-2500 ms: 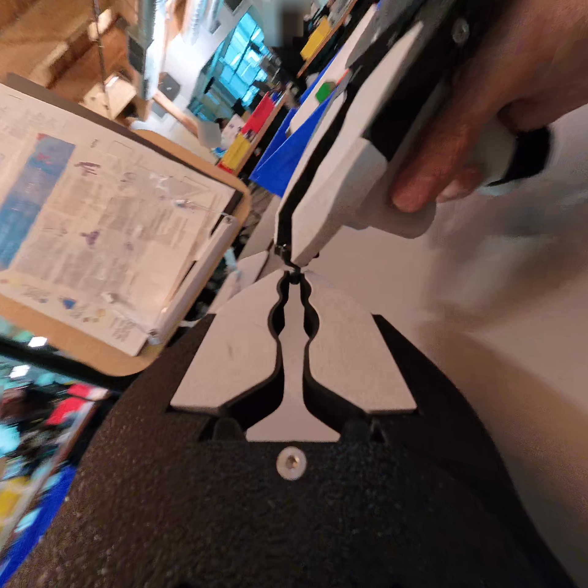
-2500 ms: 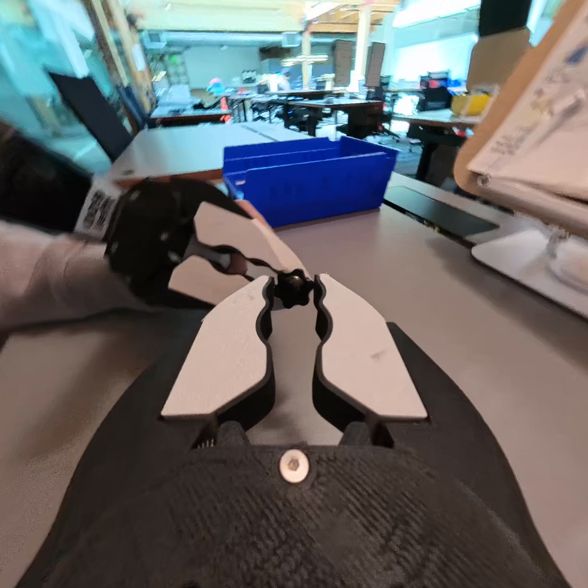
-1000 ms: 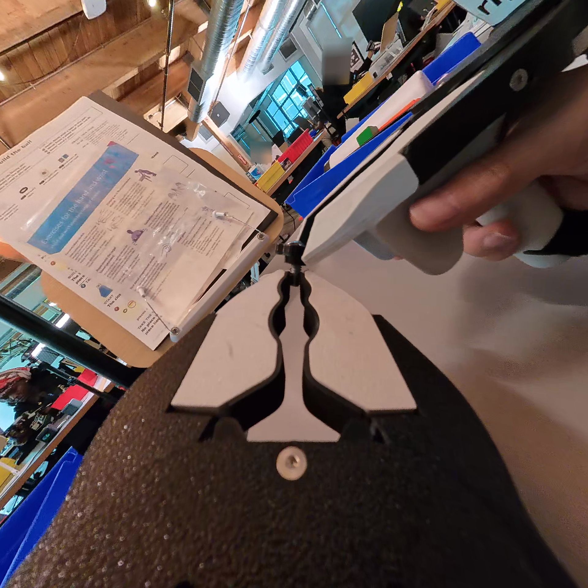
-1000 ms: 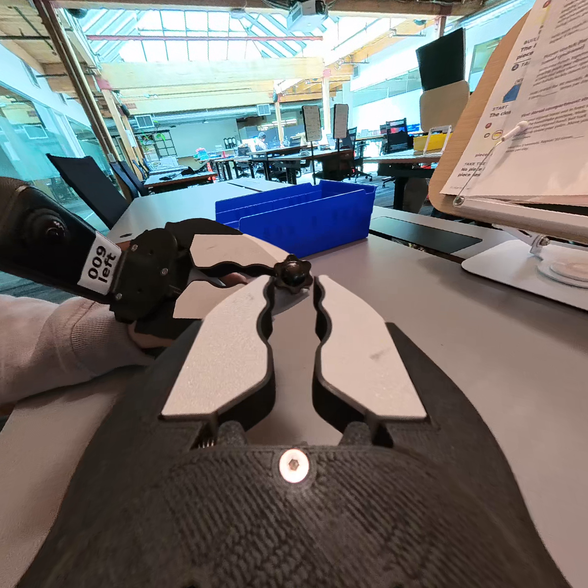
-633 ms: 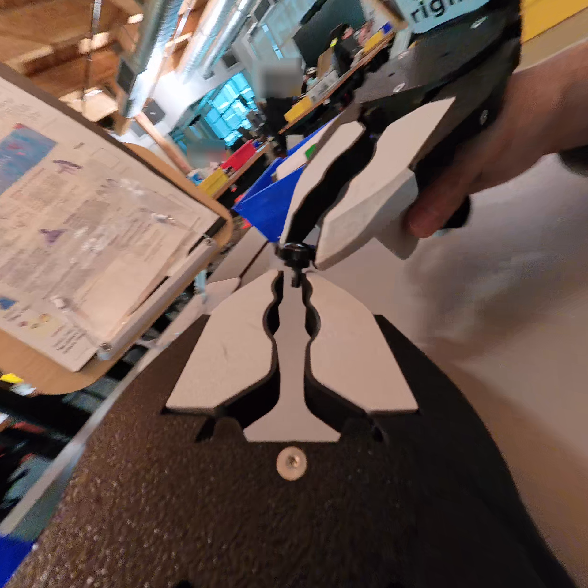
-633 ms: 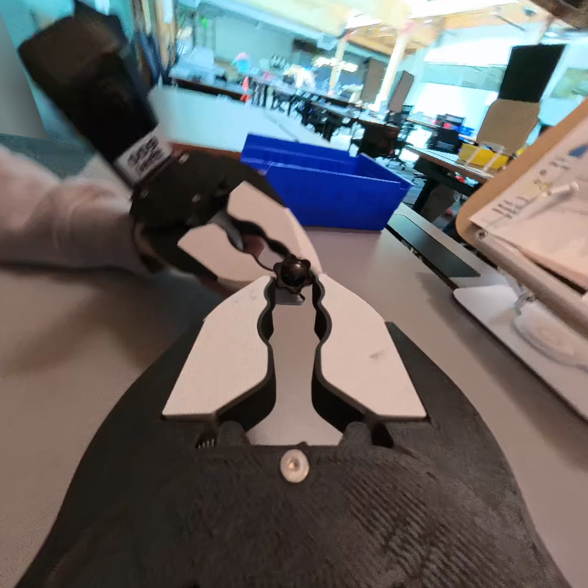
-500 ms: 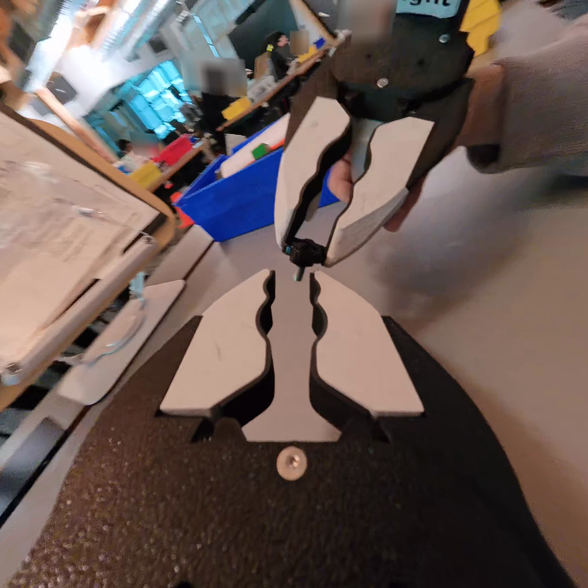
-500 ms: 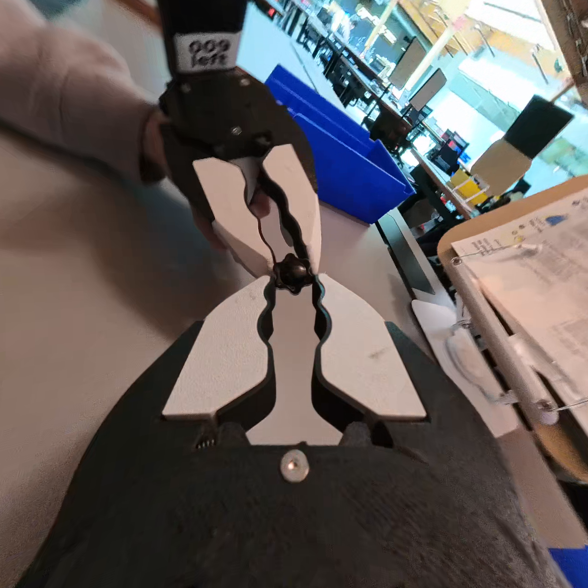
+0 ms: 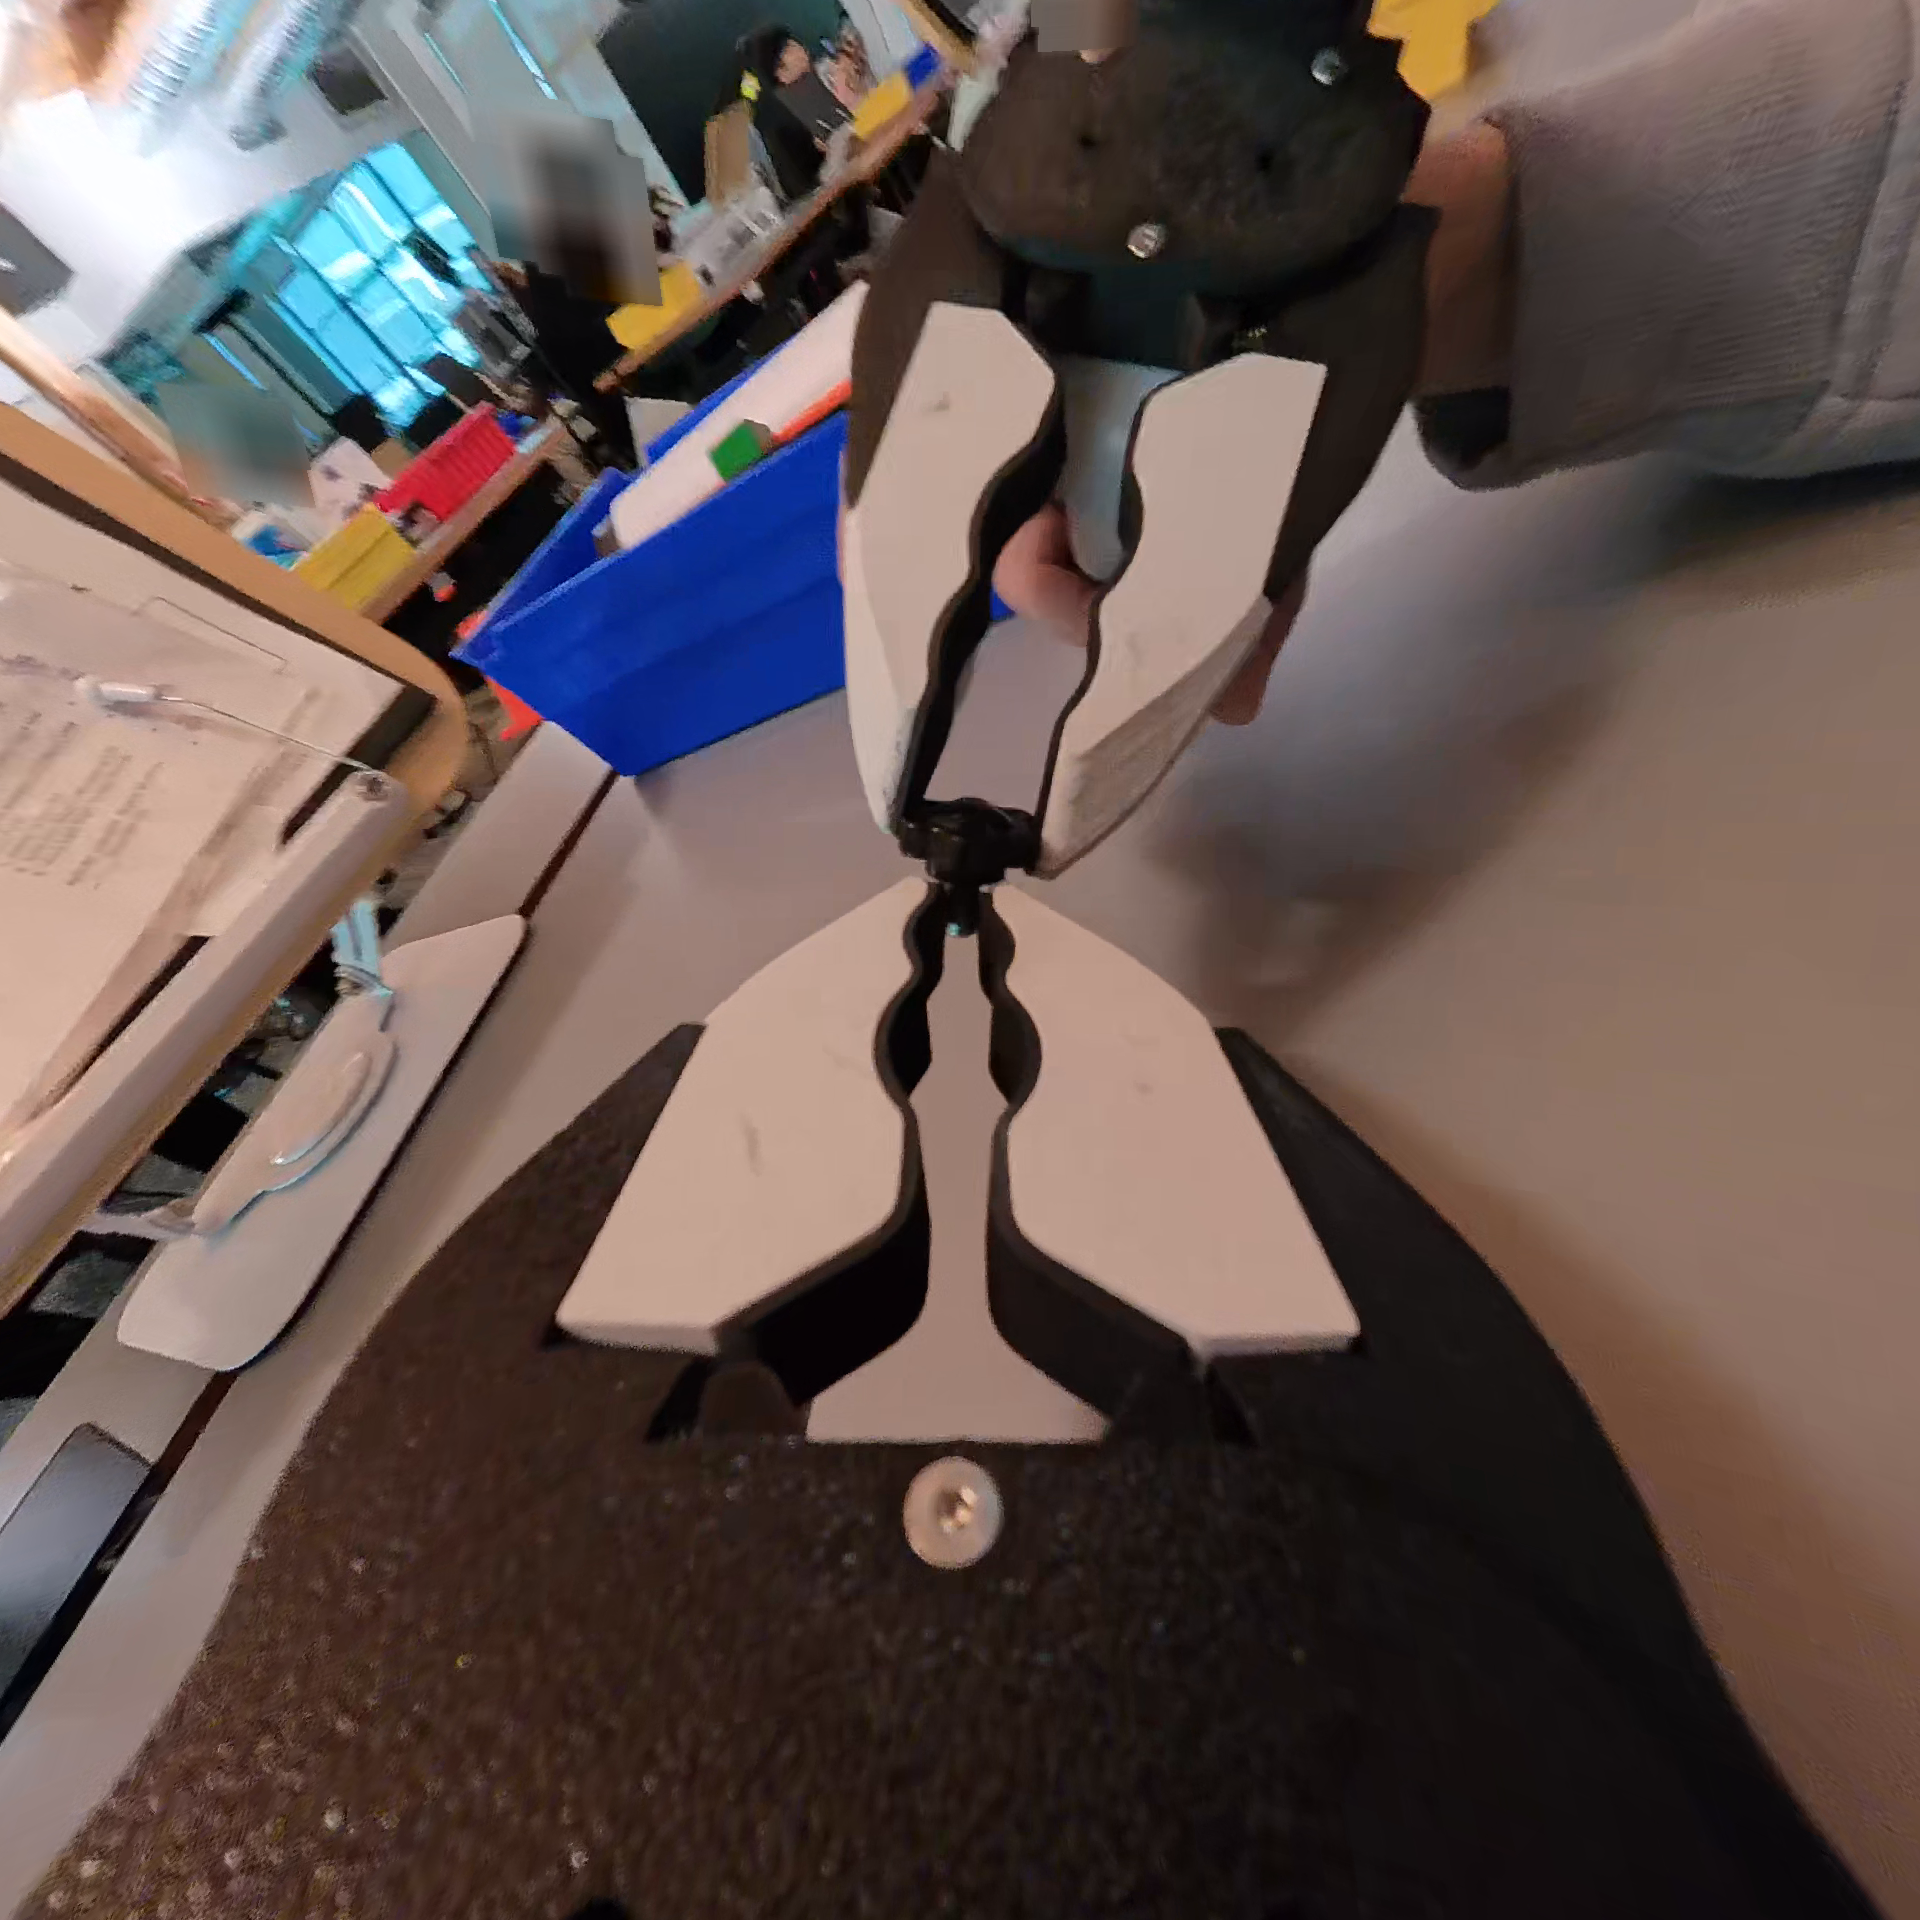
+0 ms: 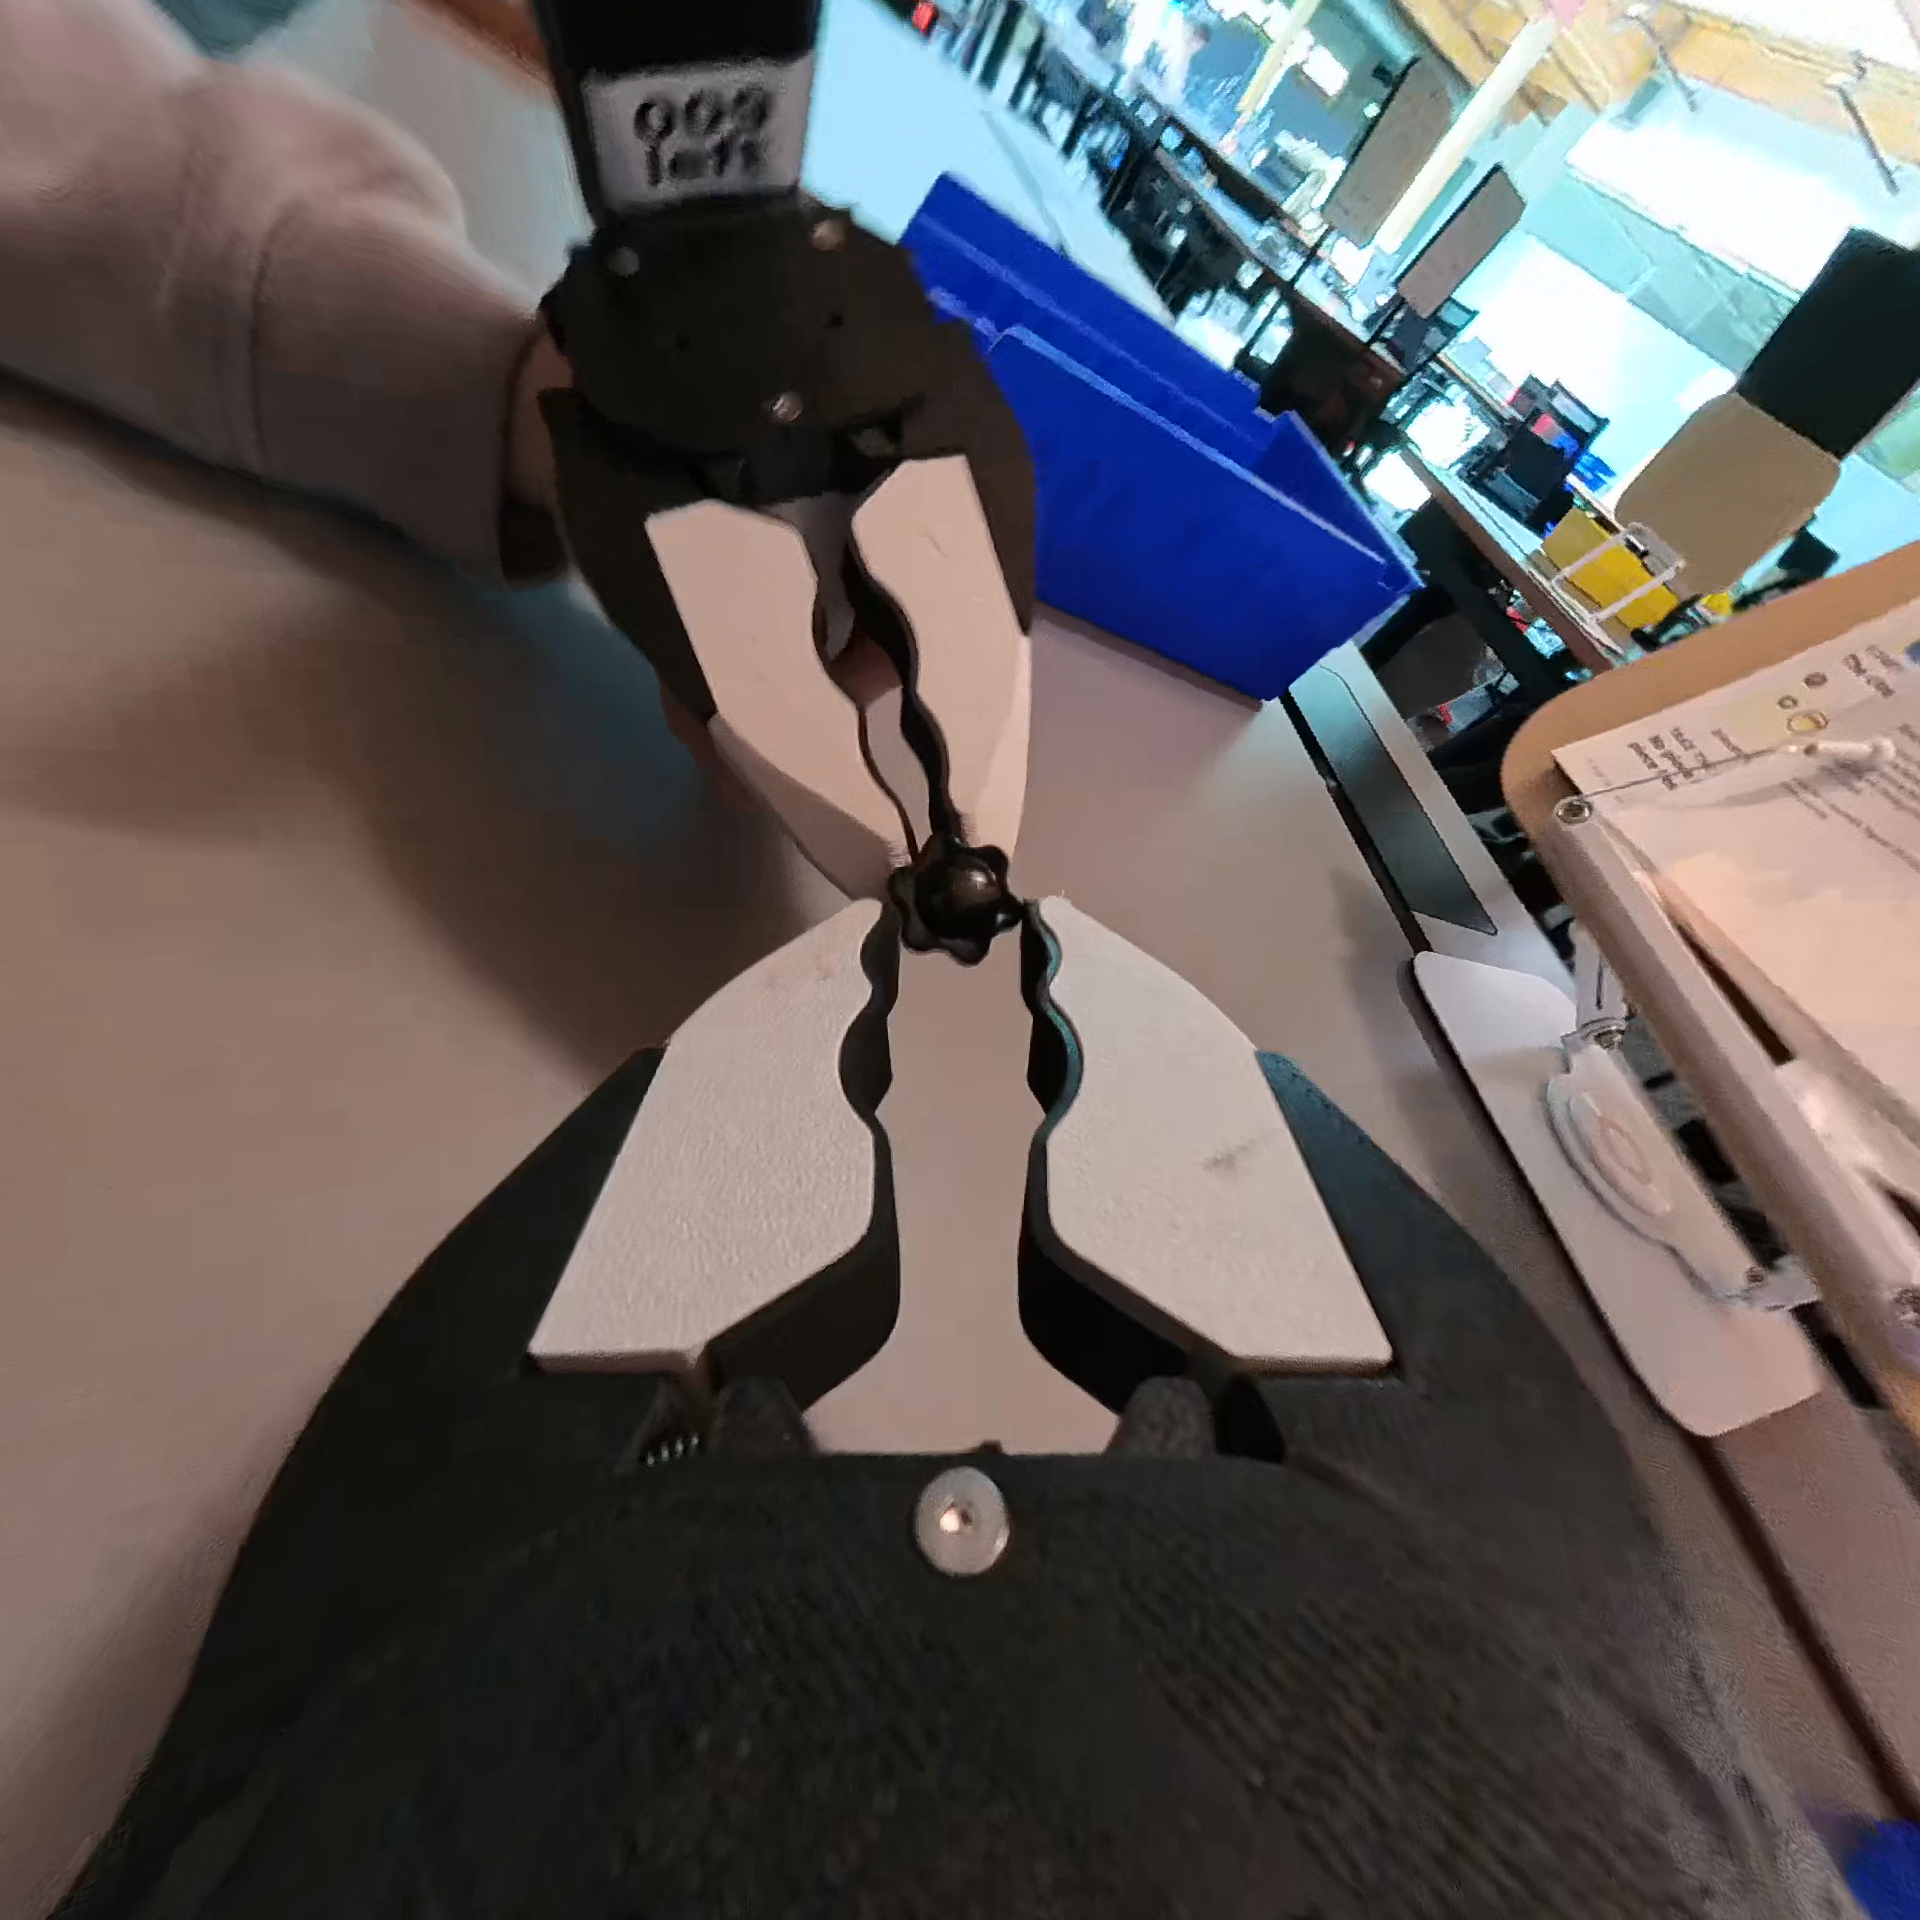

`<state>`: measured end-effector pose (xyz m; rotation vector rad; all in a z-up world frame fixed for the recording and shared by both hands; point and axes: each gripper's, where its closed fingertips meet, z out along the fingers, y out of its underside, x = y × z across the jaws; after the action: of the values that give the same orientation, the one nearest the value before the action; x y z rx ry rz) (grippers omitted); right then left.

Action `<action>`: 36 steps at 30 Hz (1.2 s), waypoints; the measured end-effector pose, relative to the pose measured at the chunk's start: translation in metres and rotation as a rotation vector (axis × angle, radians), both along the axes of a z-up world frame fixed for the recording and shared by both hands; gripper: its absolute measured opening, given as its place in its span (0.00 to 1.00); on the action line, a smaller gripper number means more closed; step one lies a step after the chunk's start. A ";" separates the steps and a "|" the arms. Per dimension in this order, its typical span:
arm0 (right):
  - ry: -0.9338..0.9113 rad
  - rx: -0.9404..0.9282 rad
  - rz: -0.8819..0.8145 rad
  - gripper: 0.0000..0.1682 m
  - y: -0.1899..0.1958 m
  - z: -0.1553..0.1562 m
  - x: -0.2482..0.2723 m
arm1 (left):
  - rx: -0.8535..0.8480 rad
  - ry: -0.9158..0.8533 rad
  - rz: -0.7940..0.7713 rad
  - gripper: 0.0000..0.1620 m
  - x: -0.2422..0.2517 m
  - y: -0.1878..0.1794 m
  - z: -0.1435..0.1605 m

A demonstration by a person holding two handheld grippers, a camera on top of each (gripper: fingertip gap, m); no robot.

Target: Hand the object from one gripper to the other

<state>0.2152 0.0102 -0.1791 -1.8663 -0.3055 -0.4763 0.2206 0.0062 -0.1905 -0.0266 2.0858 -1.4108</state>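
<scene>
A small black star knob with a threaded stud (image 9: 966,831) hangs between the two grippers above the grey table (image 9: 1558,935). My right gripper (image 10: 954,914) is shut on the knob's head (image 10: 951,909). It shows from the front in the left wrist view (image 9: 968,831), held by a hand in a grey sleeve. My left gripper (image 9: 958,914) faces it tip to tip, its jaws narrowed onto the stud just below the head. It shows in the right wrist view (image 10: 925,857) with its fingers drawn together behind the knob.
A blue bin (image 9: 707,644) stands behind the grippers and also shows in the right wrist view (image 10: 1174,520). A document stand with a printed sheet (image 9: 156,790) rests on a white base plate (image 9: 312,1143) at the table's side. More desks lie beyond. Only a small space, under 4 cm, lies between the two pairs of fingers.
Both grippers have swung round to face each other head-on. My left jaws opened half a second ago and have narrowed again on the stud. My right gripper has kept hold of the knob.
</scene>
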 end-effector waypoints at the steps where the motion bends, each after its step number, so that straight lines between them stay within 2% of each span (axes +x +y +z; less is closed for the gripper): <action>1: 0.065 0.045 -0.015 0.14 0.001 0.004 0.002 | -0.024 -0.015 0.016 0.03 0.002 0.001 0.004; 3: 0.296 0.153 -0.049 0.29 0.003 0.013 0.009 | -0.062 -0.061 0.057 0.03 0.007 0.006 0.013; 5: 0.633 0.276 -0.013 0.41 0.007 0.022 0.009 | -0.089 -0.135 0.104 0.03 0.012 0.012 0.023; 8: 1.003 0.426 0.061 0.41 0.011 0.031 0.010 | -0.121 -0.228 0.125 0.03 0.013 0.017 0.034; 10: 1.097 0.464 0.110 0.39 0.014 0.035 0.006 | -0.134 -0.243 0.098 0.03 0.009 0.015 0.037; 15: 1.093 0.427 0.122 0.26 0.017 0.029 0.001 | -0.127 -0.285 0.057 0.03 0.001 0.009 0.039; 19: 1.129 0.486 0.190 0.13 0.015 0.039 -0.002 | -0.110 -0.300 0.044 0.03 -0.001 0.006 0.037; 25: 1.126 0.465 0.193 0.14 0.014 0.037 -0.004 | -0.083 -0.352 0.059 0.03 -0.001 0.005 0.037; 27: 1.146 0.435 0.158 0.28 0.017 0.031 -0.002 | -0.091 -0.374 0.063 0.03 -0.002 0.006 0.041; 28: 1.143 0.426 0.157 0.29 0.018 0.029 -0.002 | -0.094 -0.382 0.064 0.03 -0.002 0.007 0.043; 30: 1.158 0.430 0.176 0.27 0.019 0.030 -0.005 | -0.095 -0.385 0.052 0.03 -0.003 0.006 0.044; 32: 1.173 0.438 0.251 0.15 0.019 0.036 -0.013 | -0.089 -0.388 0.052 0.03 -0.003 0.006 0.043; 36: 1.086 0.400 0.221 0.15 0.020 0.032 -0.010 | -0.084 -0.360 0.052 0.03 -0.001 0.007 0.040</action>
<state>0.2049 0.0304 -0.1475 -1.4296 0.3011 0.6040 0.2195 0.0131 -0.1506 0.1288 1.7198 -1.3578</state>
